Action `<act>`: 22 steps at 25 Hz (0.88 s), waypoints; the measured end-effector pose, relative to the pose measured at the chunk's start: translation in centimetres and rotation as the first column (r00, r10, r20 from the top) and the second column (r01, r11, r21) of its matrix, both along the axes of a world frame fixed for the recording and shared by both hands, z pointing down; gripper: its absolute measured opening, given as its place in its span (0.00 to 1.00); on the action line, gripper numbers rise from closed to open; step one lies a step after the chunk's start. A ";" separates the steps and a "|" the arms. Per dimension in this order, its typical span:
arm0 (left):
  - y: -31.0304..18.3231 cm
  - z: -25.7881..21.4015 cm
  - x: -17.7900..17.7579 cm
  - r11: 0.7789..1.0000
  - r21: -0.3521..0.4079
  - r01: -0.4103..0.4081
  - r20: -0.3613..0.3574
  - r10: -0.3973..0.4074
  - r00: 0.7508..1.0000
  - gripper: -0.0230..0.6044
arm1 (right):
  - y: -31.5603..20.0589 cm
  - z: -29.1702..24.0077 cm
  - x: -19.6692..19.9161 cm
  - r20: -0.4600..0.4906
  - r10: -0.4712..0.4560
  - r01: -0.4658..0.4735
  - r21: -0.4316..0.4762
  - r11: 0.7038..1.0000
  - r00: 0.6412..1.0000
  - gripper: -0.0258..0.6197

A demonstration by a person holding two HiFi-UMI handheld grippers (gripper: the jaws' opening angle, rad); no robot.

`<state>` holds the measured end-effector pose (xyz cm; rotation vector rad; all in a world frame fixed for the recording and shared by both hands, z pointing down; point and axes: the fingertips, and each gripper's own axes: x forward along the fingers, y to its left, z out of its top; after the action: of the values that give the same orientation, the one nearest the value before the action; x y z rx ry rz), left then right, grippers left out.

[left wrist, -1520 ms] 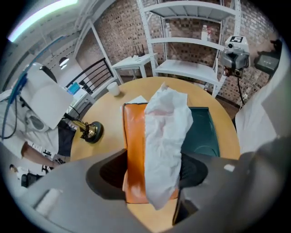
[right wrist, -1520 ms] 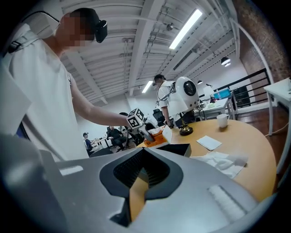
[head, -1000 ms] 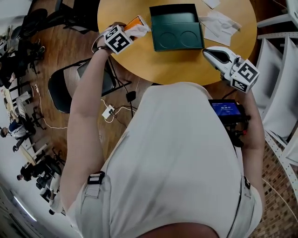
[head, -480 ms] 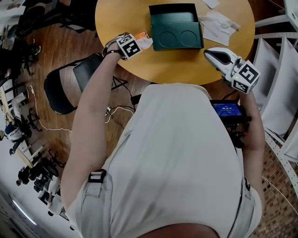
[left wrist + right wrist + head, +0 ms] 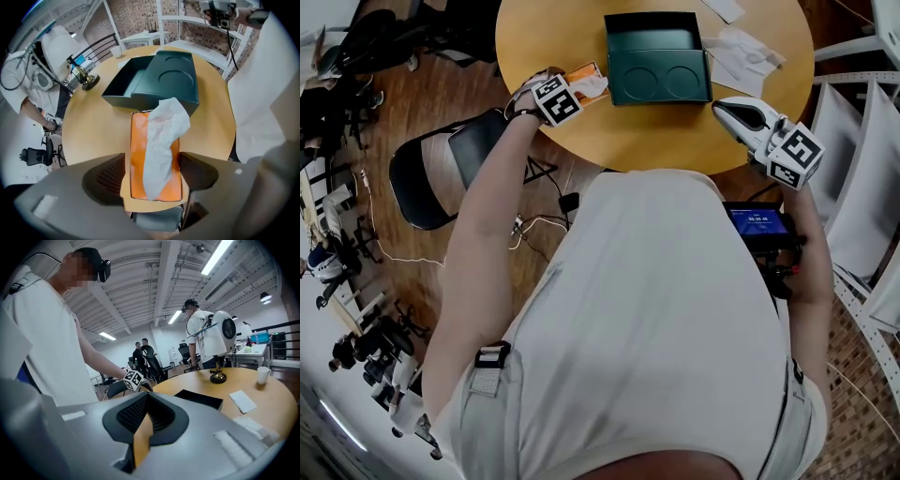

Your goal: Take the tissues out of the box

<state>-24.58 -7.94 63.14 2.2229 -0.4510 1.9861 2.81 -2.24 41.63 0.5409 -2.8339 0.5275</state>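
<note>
An orange tissue pack (image 5: 139, 159) lies on the round wooden table (image 5: 656, 131), and a white tissue (image 5: 164, 133) sticks out of its top. It sits just left of a dark green open box (image 5: 658, 80), seen closer in the left gripper view as the box (image 5: 161, 86). My left gripper (image 5: 153, 173) points straight down over the pack (image 5: 584, 71). Its jaws have just been opening, with the pack between the pads and a thin strip of table showing on each side. My right gripper (image 5: 719, 106) hovers shut and holds nothing at the table's right edge; its jaws also show as the right gripper (image 5: 146, 408).
Loose white tissues (image 5: 741, 52) lie right of the box. A folded sheet (image 5: 243, 401), a cup (image 5: 263, 375) and a small trophy (image 5: 216, 376) stand further across the table. A black chair (image 5: 441, 169) is left of the table and white shelving (image 5: 862, 141) to the right. People stand beyond.
My left gripper came down with the orange pack and set it on the table left of the box. The right gripper has not moved.
</note>
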 end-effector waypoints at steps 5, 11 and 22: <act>-1.1 -5.5 0.0 0.976 0.161 0.147 -0.133 -0.126 0.983 0.62 | -0.6 -0.5 -0.8 0.011 -0.015 0.014 0.020 1.000 1.000 0.04; -0.2 -18.2 6.5 0.888 0.203 0.413 -0.689 -0.170 0.704 0.41 | -2.0 -3.1 -0.9 0.061 -0.009 0.005 0.068 0.998 0.998 0.04; 1.9 -28.5 13.4 0.886 0.155 0.437 -0.953 0.017 0.304 0.04 | -2.6 -6.6 -2.0 0.143 -0.066 0.045 0.141 0.989 0.988 0.04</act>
<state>-11.16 -6.07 34.62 2.8334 -0.9258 0.1616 0.84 -4.80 35.00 0.4623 -3.0333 0.3790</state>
